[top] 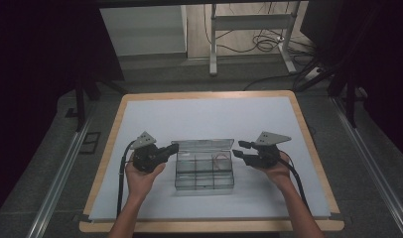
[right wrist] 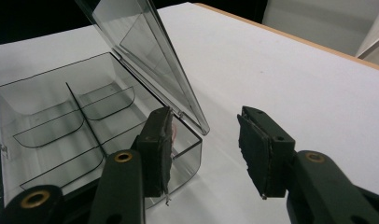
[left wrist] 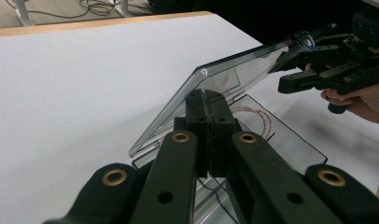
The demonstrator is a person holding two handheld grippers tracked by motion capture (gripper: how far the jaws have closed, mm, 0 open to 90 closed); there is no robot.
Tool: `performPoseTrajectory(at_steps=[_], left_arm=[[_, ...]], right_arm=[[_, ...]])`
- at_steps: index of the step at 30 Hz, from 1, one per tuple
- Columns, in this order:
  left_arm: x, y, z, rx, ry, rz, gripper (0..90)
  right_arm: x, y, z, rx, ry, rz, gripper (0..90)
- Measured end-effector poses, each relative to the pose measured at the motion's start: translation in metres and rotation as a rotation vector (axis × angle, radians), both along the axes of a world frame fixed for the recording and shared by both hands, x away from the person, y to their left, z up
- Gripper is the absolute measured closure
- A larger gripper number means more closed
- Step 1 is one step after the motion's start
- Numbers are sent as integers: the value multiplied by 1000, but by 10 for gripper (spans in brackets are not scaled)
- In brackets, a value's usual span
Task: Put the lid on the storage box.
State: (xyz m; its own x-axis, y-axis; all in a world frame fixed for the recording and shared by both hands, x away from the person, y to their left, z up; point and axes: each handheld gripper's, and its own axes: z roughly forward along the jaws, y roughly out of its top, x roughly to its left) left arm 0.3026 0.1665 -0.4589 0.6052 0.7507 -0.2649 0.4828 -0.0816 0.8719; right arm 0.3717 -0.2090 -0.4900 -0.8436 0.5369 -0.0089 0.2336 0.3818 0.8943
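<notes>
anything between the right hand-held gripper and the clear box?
Nothing visible. The right hand-held gripper has its jaws apart just beside the clear box, one jaw at the near corner wall; the raised lid leans away behind.

Probably a lab: dark curtains (top: pixel 35 59), floor cables (top: pixel 259 42), a bare desk frame (top: pixel 249 29).
</notes>
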Motion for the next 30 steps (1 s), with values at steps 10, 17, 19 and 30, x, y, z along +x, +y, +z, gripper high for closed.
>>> performPoseTrajectory(at_steps=[10,17,19,30], left_arm=[[-2,-1,-2,3,-2,-3,900],[-5,-2,-3,1,-2,-6,900],[-6,-2,-4,1,-3,-7,900],[-12,-4,-6,1,-3,-16,900]], right_arm=[[-10,-6,0,-6,8,-18,523],[-18,-10,1,-3,22,-40,513],[-20,-11,0,-9,27,-46,510],[-33,-17,-7,-13,73,-87,476]])
